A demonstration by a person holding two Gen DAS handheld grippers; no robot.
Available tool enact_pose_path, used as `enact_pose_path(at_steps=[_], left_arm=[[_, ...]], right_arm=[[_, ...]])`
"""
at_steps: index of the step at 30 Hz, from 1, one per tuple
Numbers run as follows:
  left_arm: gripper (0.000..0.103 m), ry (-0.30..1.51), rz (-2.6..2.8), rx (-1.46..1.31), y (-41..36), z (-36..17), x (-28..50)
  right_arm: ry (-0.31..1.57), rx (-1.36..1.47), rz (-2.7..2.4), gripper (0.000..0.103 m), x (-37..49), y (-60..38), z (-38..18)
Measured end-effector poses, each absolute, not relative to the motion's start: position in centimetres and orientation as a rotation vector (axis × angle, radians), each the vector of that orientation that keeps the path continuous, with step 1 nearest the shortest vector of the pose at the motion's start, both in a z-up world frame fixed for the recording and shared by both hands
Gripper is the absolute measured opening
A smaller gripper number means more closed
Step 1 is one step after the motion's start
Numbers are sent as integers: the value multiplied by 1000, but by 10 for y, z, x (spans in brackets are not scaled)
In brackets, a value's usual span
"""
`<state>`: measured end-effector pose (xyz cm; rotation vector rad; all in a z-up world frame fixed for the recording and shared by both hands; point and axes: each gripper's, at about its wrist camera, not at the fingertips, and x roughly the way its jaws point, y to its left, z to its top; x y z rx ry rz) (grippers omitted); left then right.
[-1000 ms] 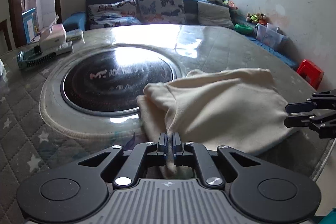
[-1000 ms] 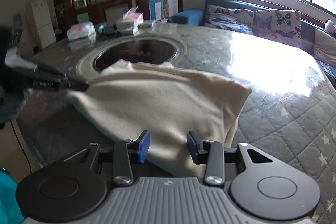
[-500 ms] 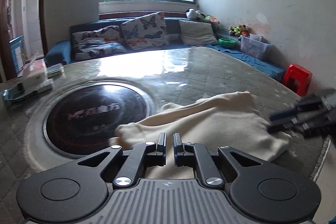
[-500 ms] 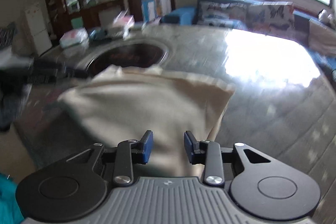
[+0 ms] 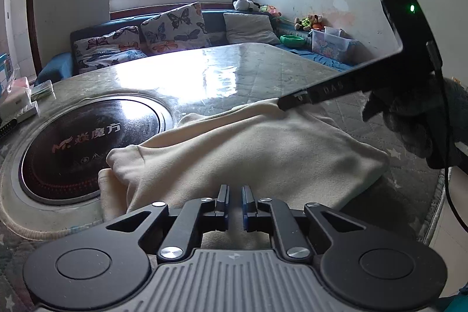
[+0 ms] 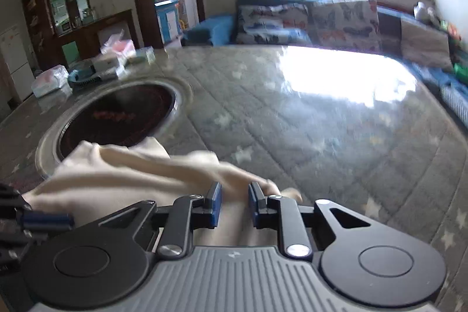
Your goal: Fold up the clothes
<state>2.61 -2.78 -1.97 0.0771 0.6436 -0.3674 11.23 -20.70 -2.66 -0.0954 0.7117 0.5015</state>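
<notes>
Far left on the table (image 5: 239,63): white tissue packs (image 5: 16,104) near the edge. Next, a round black cooktop (image 5: 87,142) sunk into the quilted, star-patterned tabletop. Just right of it and overlapping its rim, the cream garment (image 5: 263,148), lying folded over itself near the front edge. Left gripper (image 5: 235,193) low over the near edge of the cloth, fingers nearly together with a narrow slot between them; cannot tell whether any fabric is pinched there. Further right, right gripper (image 5: 282,104) reaching in with its tip at the garment's far fold. From its own camera, right gripper (image 6: 234,189) parted a little, cloth bunched between the blue pads, picture blurred; grip unclear
</notes>
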Motion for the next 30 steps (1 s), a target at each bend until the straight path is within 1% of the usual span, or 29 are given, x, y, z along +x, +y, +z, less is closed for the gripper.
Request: enact_pose_path(at_steps=[4,10,20,25,30], left_arm=[[12,640,-368,68,-27,-22,26],[13,635,-370,58,-25,-24,26],[15,631,-375,19,-24,-26,29],[15,625,-377,10,-23,-28,28],[20,622,-384,1,-23,-27,27]], right_arm=[[717,-132,591,20,113,-182,-21],[768,-196,585,20,135,-145,-40],[752,-162,672,20,129,-130,-24],[761,-258,676,21,135,-100,-40],[765,-232,684,22,153,-87,-42]])
